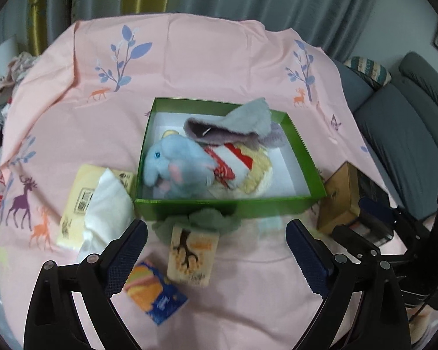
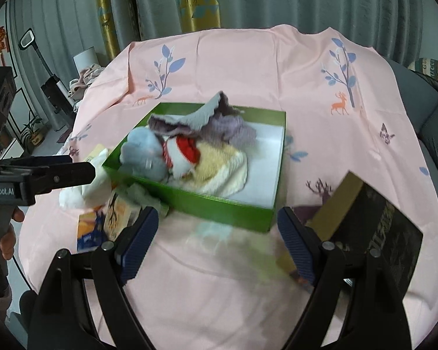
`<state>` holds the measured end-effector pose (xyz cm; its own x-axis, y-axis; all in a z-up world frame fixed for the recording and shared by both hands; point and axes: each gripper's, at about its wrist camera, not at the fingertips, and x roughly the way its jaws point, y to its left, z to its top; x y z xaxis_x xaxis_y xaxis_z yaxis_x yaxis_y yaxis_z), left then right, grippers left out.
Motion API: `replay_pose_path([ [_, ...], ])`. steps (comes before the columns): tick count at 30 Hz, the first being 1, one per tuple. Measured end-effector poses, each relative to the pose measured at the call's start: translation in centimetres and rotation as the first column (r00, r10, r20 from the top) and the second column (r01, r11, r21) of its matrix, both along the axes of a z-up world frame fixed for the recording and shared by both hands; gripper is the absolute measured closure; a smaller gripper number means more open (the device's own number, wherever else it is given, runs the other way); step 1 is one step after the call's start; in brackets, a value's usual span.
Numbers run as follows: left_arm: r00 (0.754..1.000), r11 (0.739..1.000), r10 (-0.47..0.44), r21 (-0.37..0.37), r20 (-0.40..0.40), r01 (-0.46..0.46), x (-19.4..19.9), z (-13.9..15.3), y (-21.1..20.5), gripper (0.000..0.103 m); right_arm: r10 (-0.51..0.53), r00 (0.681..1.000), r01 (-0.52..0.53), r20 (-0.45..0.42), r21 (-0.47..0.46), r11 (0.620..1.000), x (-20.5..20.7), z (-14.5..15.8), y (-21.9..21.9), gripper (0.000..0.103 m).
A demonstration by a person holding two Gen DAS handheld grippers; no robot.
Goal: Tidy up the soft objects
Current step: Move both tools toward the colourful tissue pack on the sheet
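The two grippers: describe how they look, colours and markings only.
The left gripper and the right gripper look alike: black plastic linkage arms with silver rivets, and fingers faced with dark blue textured pads. White lettering "GenRobot.AI" marks the left gripper's side.

Fuzzy plush elephant (image 1: 178, 163), matt cardboard green box (image 1: 227, 204), smooth cotton pink cloth (image 1: 219, 58).

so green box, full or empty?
Partly full: green box holds a blue plush elephant and grey cloth; white floor still shows at its right end.
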<state>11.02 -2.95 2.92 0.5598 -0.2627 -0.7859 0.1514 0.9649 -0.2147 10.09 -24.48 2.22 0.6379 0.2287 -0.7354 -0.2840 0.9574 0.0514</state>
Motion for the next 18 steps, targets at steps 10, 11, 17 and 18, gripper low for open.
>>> replay_pose_path([
  [10, 0.999, 0.997, 0.012, 0.077, 0.047, -0.015, -4.8, 0.2, -1.4, 0.007, 0.013, 1.0, -0.013, 0.021, 0.015, 1.0, -4.4, 0.6, 0.3, 0.019],
  [11, 0.999, 0.997, 0.013, 0.082, 0.052, -0.018, -5.1, 0.1, -1.4, 0.007, 0.015, 1.0, -0.015, 0.022, 0.017, 1.0, -4.7, 0.6, 0.3, 0.019],
  [17, 0.998, 0.997, 0.015, 0.079, 0.058, -0.019, -7.0, -0.3, -1.3, 0.007, 0.028, 0.999, -0.029, 0.022, 0.012, 1.0, -6.7, 0.3, 0.9, 0.019],
  [18, 0.998, 0.997, 0.016, 0.08, 0.055, -0.02, -7.2, -0.5, -1.3, 0.007, 0.032, 0.999, -0.032, 0.02, 0.01, 0.999, -6.9, 0.1, 1.0, 0.019],
])
